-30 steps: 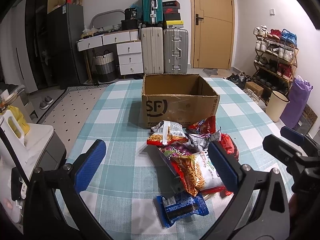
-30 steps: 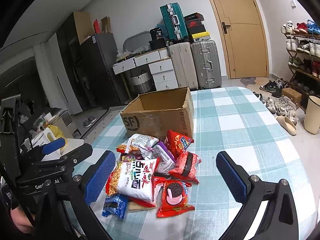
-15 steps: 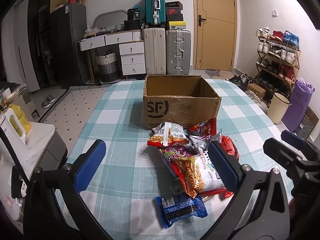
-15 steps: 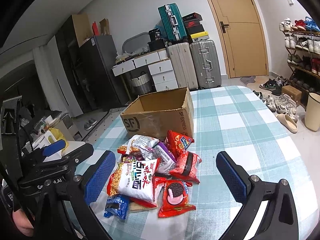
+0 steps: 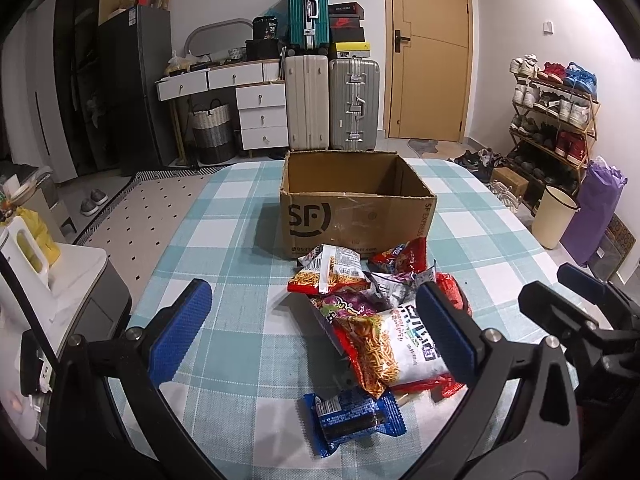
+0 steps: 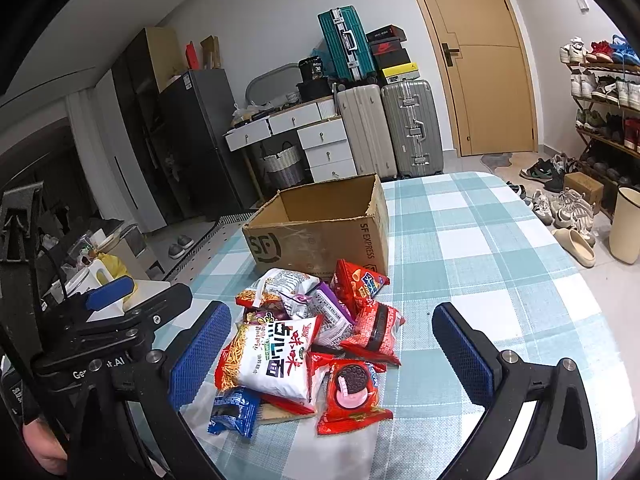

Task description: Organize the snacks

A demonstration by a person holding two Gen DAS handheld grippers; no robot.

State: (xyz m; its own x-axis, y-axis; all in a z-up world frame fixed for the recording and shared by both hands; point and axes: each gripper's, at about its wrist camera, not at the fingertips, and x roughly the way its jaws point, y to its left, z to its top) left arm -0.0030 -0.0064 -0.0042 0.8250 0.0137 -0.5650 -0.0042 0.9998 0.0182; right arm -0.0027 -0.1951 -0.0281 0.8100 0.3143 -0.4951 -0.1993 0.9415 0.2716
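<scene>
A pile of snack packets (image 5: 376,304) lies on the checked tablecloth in front of an open, empty cardboard box (image 5: 356,200); the pile (image 6: 312,336) and box (image 6: 320,228) also show in the right wrist view. A blue cookie packet (image 5: 352,420) lies nearest, with a large white noodle-snack bag (image 6: 272,360) and a red Oreo packet (image 6: 352,392) beside it. My left gripper (image 5: 316,328) is open and empty, hovering just short of the pile. My right gripper (image 6: 332,352) is open and empty, above the pile's near side.
The table (image 5: 240,240) has a teal and white checked cloth. Suitcases (image 5: 332,104), a white drawer desk (image 5: 240,92) and a door stand behind. A shoe rack (image 5: 556,120) and a cream bin (image 5: 556,216) are to the right. A white appliance (image 5: 40,264) stands at left.
Both grippers have tilted down slightly, so the box and pile sit a little lower in each view. Nothing on the table has moved.
</scene>
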